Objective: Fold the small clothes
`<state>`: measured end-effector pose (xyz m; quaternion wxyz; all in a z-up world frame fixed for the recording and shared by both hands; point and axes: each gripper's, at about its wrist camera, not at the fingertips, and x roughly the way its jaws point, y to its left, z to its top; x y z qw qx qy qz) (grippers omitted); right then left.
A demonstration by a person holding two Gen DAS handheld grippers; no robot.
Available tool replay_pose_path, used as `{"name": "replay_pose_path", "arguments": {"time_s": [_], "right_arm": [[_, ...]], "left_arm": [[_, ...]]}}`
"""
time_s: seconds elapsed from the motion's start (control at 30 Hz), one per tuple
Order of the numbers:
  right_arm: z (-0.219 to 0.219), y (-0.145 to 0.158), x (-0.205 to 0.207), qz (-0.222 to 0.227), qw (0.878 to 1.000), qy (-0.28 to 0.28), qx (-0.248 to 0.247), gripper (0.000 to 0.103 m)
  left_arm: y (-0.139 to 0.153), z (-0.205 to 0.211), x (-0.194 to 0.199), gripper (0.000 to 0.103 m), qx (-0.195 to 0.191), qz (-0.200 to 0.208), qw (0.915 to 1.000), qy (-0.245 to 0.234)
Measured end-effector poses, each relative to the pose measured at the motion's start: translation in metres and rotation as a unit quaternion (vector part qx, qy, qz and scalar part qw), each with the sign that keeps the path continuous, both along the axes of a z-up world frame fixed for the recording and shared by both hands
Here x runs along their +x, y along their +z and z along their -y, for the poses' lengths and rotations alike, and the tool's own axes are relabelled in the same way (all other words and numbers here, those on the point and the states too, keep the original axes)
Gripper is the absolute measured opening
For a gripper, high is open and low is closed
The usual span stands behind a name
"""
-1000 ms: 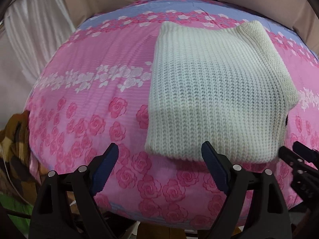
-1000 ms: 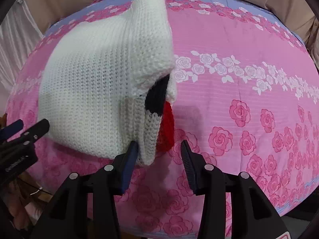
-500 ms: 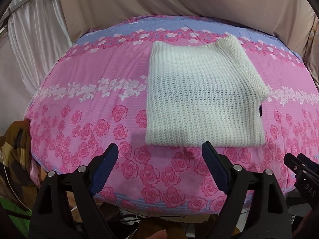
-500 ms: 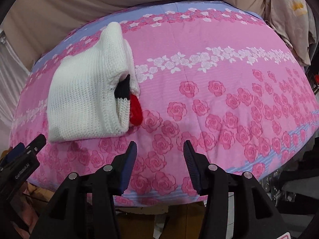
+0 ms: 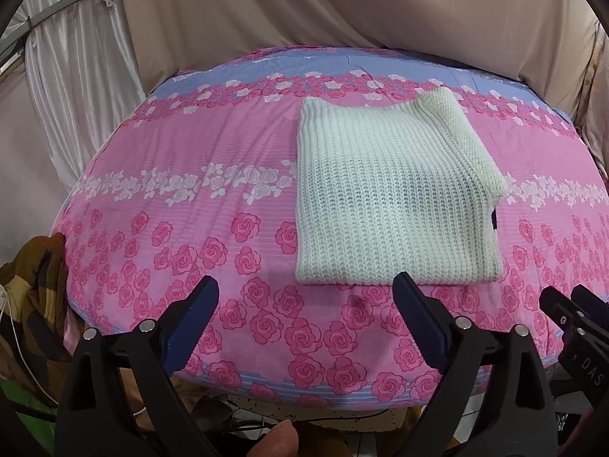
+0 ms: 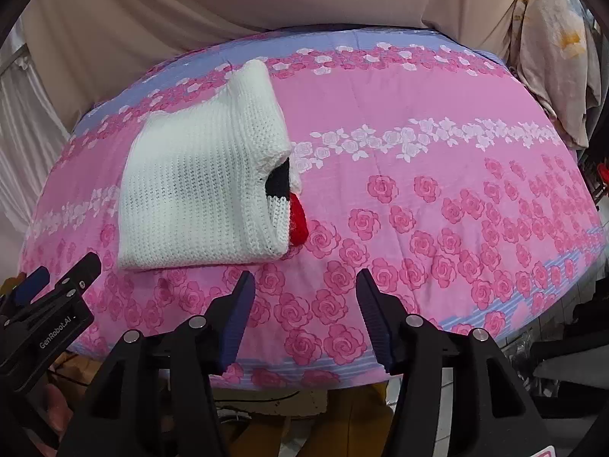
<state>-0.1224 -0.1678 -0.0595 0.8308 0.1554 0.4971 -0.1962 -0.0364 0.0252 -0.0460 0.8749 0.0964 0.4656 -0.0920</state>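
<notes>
- Fingers (image 5: 415,320) of left gripper (image 5: 304,312) spreading wide, grasping nothing.
- Right gripper (image 6: 304,312) likewise gaping, empty.
- Folded white sweater (image 5: 392,205) lying on pink floral sheet (image 5: 182,198), beyond both.

A pink rose-printed bedsheet with a lilac far band (image 5: 213,198) covers the rounded surface. Beige draped fabric (image 5: 342,11) hangs behind it, shiny white curtains (image 5: 76,76) at far left, a brown patterned cloth (image 5: 34,297) near left.
</notes>
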Motion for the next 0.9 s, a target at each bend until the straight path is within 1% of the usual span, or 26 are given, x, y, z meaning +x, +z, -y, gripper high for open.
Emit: {"name": "replay_pose_path", "arguments": {"time_s": [0.07,0.43,0.9], "right_arm": [[-0.002,-0.001,0.001,-0.002,1.000,0.002,0.001,0.056],[-0.010,-0.004,0.001,-0.010,1.000,0.001,0.003,0.056],[-0.017,-0.014,0.009,-0.022,1.000,0.009,0.011,0.057]], "left_arm": [[0.000,-0.001,-0.001,0.092,-0.004,-0.002,1.0000,0.000],[-0.004,-0.001,-0.004,0.092,0.000,-0.008,1.0000,0.005],[-0.019,-0.007,0.000,0.093,0.010,-0.035,0.9992,0.019]]}}
